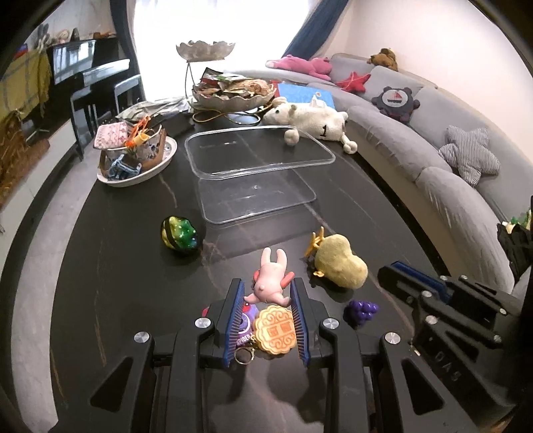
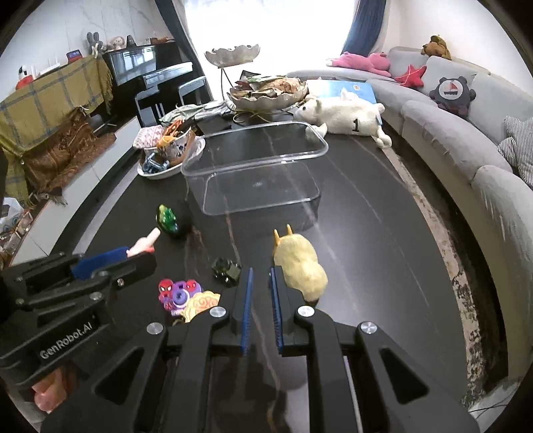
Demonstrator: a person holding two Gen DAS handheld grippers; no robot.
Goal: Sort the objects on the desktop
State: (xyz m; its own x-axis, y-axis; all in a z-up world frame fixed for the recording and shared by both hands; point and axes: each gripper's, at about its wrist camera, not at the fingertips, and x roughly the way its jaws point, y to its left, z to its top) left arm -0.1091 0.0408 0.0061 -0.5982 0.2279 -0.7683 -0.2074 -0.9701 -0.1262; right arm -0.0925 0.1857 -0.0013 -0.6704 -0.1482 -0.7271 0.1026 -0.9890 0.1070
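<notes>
Our left fingers (image 1: pixel 266 293) clench a pink bunny (image 1: pixel 270 279) near the table's (image 1: pixel 116 266) near edge; our right fingers (image 2: pixel 261 276) are clenched, empty. The shallow tip grip could let the bunny slip out.

Table count: one clear plastic bin (image 1: pixel 256 166); one pink rabbit figure (image 1: pixel 269 281); one mooncake charm (image 1: pixel 276 329); one yellow plush (image 1: pixel 339 264); one purple grape cluster (image 1: pixel 361 309); one glittery green egg (image 1: pixel 180 234); one white plush animal (image 1: pixel 313 121); two grippers.

grey sofa (image 1: pixel 416 143), black piano (image 1: pixel 90 73), bright curtained window (image 1: pixel 213 30)
</notes>
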